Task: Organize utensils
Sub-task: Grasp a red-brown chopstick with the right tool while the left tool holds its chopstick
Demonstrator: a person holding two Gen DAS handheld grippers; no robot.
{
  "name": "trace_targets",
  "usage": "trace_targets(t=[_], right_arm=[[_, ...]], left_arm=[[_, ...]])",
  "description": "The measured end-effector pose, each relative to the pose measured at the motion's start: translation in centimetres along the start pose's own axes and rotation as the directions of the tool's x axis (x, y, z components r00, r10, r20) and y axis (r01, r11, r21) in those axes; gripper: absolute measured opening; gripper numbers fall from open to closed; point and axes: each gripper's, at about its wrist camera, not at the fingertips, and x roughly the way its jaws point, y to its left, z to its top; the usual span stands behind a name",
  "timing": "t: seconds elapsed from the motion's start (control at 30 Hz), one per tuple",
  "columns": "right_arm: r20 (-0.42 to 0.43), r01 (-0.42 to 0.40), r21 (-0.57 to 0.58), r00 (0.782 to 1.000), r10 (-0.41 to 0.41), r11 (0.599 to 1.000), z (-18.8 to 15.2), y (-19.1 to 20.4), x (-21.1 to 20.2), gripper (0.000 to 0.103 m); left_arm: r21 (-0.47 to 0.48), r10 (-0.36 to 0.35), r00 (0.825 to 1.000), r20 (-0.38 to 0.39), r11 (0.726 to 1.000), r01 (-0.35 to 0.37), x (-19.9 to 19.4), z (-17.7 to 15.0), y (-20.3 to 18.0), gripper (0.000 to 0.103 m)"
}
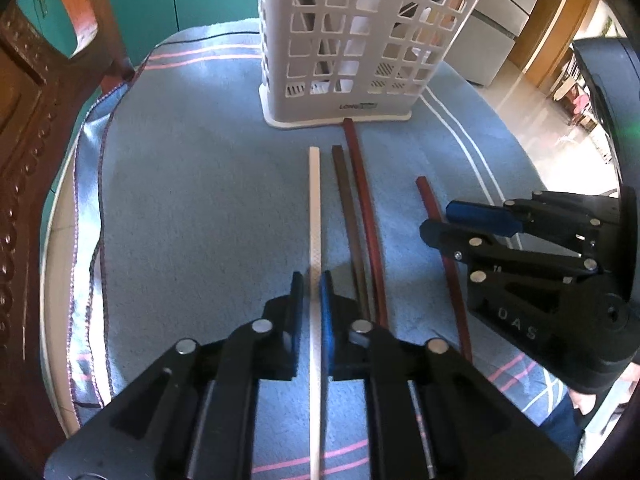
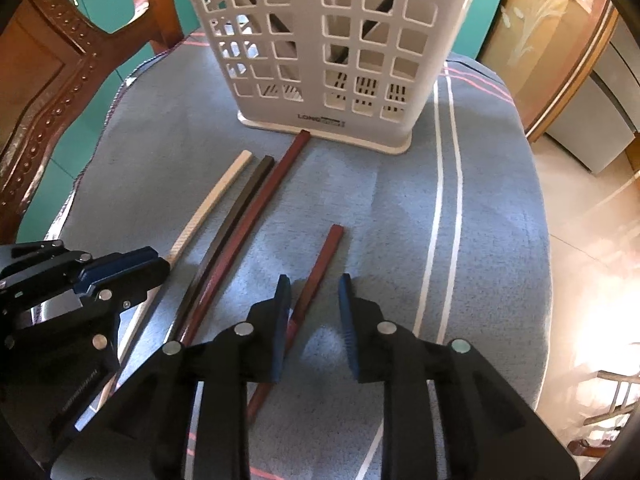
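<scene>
**4 chopsticks on the cloth, 2 grippers low over them**

4 chopsticks lie on the blue cloth [image 1: 200,200] that covers the worktop, all pointing toward the white slotted holder [image 1: 360,40] at 12 o'clock. The left gripper [image 1: 311,280] straddles the white chopstick [image 1: 314,208]; its jaws stand close on either side, a thin gap showing, so I judge it not yet clamped. The right gripper [image 2: 312,284] has its jaws apart, with the short red chopstick [image 2: 320,272] running under the left jaw rather than centred between them.

Risks, as I judge them: closing the right gripper now could nip the stick off-centre and flick it sideways. The brown chopstick [image 1: 348,216] and the long red chopstick [image 1: 366,208] lie touching, just at 3 o'clock of the white one, so a careless lift could drag them. The long red one's tip touches the holder's base and could nudge it.

Hidden: the near ends of all 4 sticks pass under the grippers. The holder's rim is cut off at the top, and the dark shapes inside it cannot be identified.
</scene>
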Motion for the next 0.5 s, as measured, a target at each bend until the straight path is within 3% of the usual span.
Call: trace_targets(t=[0.37,0.5], right_arm=[[0.036,0.069,-0.009,0.997,-0.068,0.998,-1.2,1.2,0.0,0.029],[0.034,0.070,-0.015,0.997,-0.069,0.997,-1.2,1.5,0.1,0.029]], left_arm=[[0.008,0.042,0.999,0.007,0.999,-0.042,1.0,1.0,-0.4,0.031],[0.014,0.057,0.998,0.009,0.998,-0.057,1.7,1.6,-0.9,0.031]])
